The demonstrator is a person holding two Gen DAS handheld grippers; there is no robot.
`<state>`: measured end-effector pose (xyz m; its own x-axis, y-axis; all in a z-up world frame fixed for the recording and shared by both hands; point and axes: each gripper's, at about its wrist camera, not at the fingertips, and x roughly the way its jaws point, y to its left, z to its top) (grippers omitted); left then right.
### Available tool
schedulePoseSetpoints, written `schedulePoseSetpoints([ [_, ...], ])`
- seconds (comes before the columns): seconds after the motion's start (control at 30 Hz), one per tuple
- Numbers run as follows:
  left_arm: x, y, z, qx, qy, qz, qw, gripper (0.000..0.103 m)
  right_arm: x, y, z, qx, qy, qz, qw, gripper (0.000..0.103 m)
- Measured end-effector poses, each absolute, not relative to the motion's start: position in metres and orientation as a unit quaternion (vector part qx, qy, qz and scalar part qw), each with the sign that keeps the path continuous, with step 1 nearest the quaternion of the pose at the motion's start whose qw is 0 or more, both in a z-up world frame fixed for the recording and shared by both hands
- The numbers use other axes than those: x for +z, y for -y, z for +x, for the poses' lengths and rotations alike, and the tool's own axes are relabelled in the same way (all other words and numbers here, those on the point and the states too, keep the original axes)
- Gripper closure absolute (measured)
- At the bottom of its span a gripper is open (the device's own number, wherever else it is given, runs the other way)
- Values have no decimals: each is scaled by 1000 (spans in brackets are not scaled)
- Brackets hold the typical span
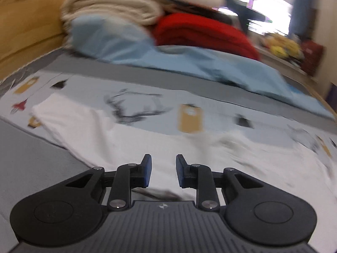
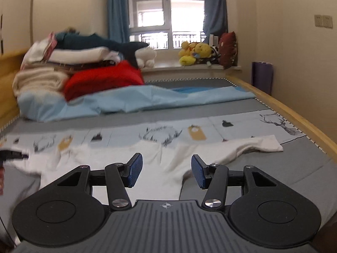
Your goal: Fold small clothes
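Two empty tools over white garment (image 2: 151, 160) on bed (image 2: 273, 181)

White garment (image 2: 118, 160) spread low in the frame over pale blue-grey cloth (image 2: 238, 124) printed with black antlers and ochre tags. Plain grey mattress (image 2: 280, 175) beneath. Light blue sheet (image 2: 147, 99) mid-frame; red blanket (image 2: 101, 80) and cream one (image 2: 38, 78) upper left. Yellow plush toys (image 2: 195, 52) by the window, blue curtains (image 2: 115, 8) above. Blurred, perhaps a small red star (image 1: 20, 105) at far left.
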<state>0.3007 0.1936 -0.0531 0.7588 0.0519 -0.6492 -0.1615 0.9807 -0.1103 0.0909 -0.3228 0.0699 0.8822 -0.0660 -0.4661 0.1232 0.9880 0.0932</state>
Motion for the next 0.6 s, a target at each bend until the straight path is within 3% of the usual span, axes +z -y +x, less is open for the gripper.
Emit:
schedulePoseSetpoints([
  [0.1, -71, -239, 326, 106, -353, -124, 921, 75, 64, 335, 106, -58, -248, 86, 963, 66],
  [0.17, -80, -271, 340, 143, -353, -155, 912, 73, 59, 337, 114, -63, -261, 101, 958, 69],
  [0.2, -84, -287, 346, 161, -352, -168, 907, 69, 57, 335, 117, -63, -262, 97, 958, 70],
  [0.27, -94, -315, 355, 200, -353, -184, 895, 50, 54, 328, 122, -60, -261, 79, 960, 70],
  [0.43, -118, -375, 358, 237, -347, -268, 867, 49, 46, 316, 142, -60, -283, 32, 957, 70],
  [0.6, -121, -393, 374, 238, -318, -257, 881, 49, 31, 301, 161, -40, -311, 1, 950, 70],
])
